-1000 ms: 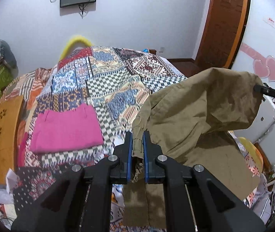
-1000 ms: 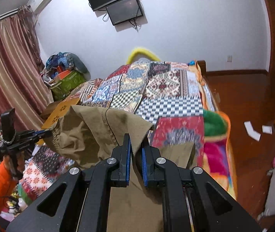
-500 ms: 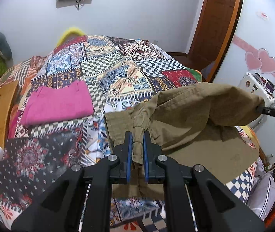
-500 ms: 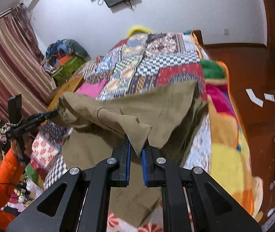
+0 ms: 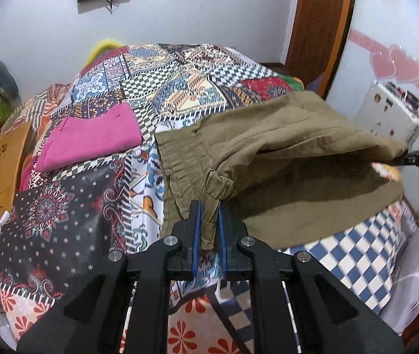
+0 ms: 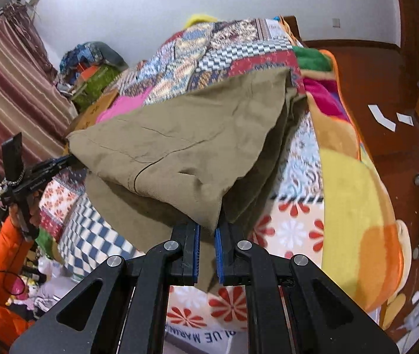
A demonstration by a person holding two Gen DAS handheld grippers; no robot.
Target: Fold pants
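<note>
The left gripper (image 5: 208, 227) pinches the olive pants (image 5: 283, 159) at the waistband. The right gripper (image 6: 207, 250), at 3 o'clock, clamps the other corner above the bed (image 5: 180, 82).

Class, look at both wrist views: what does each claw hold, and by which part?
Both hold the olive pants: the left claw pinches the gathered elastic waistband, the right claw an edge corner at the other end.

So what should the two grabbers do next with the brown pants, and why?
Probably lower both ends onto the bed together, then let go. The left gripper and right gripper each pinch a corner of the olive pants, whose top layer hangs doubled above the lower layer.
</note>
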